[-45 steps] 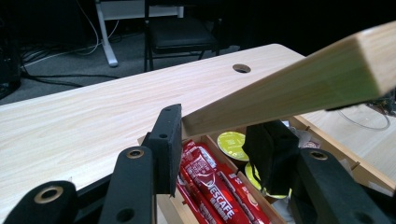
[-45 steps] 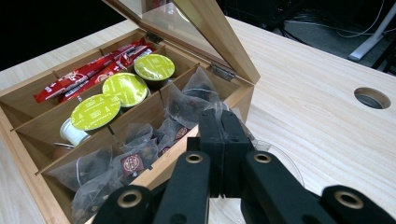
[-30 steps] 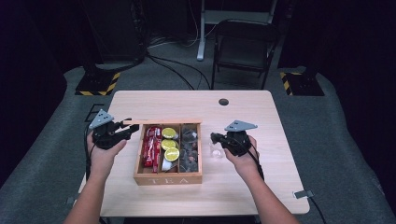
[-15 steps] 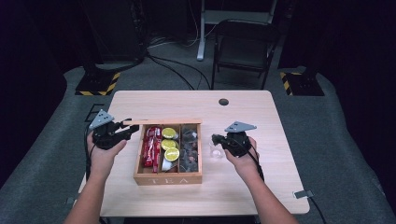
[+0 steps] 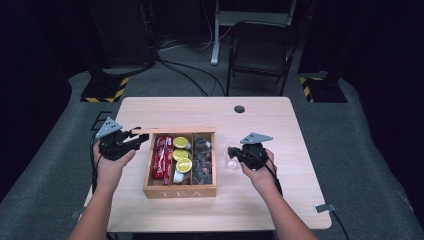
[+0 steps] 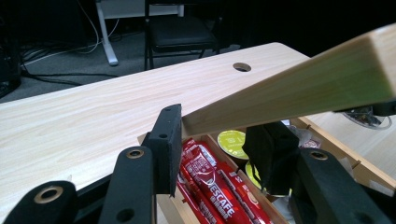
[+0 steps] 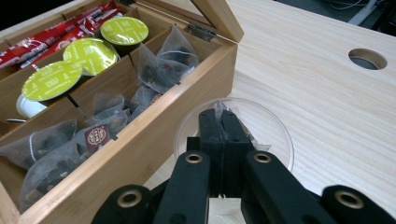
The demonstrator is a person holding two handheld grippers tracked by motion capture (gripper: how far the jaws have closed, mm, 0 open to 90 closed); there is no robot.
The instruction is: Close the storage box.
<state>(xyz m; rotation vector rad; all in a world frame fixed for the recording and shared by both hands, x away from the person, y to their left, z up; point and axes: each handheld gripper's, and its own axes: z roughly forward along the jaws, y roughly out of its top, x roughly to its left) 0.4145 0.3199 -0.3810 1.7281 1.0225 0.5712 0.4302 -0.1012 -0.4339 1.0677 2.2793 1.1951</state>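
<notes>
A wooden tea box (image 5: pixel 180 192) stands in the middle of the table. Its lid (image 6: pixel 289 88) is raised, and my left gripper (image 6: pixel 217 128) is shut on the lid's edge at the box's left side (image 5: pixel 120 142). Inside lie red coffee sticks (image 5: pixel 162 157), green-topped capsules (image 7: pixel 51 79) and clear pyramid tea bags (image 7: pixel 159 65). Just right of the box sits a small clear glass dish (image 7: pixel 275 126). My right gripper (image 7: pixel 218 123) hangs over it with its jaws pressed together on a clear tea bag (image 7: pixel 250 137) that rests in the dish.
A round cable hole (image 5: pixel 239 109) lies in the table's far side. A dark folding chair (image 5: pixel 260 55) and cables are on the floor beyond the table. Bare wood stretches right of the dish and in front of the box.
</notes>
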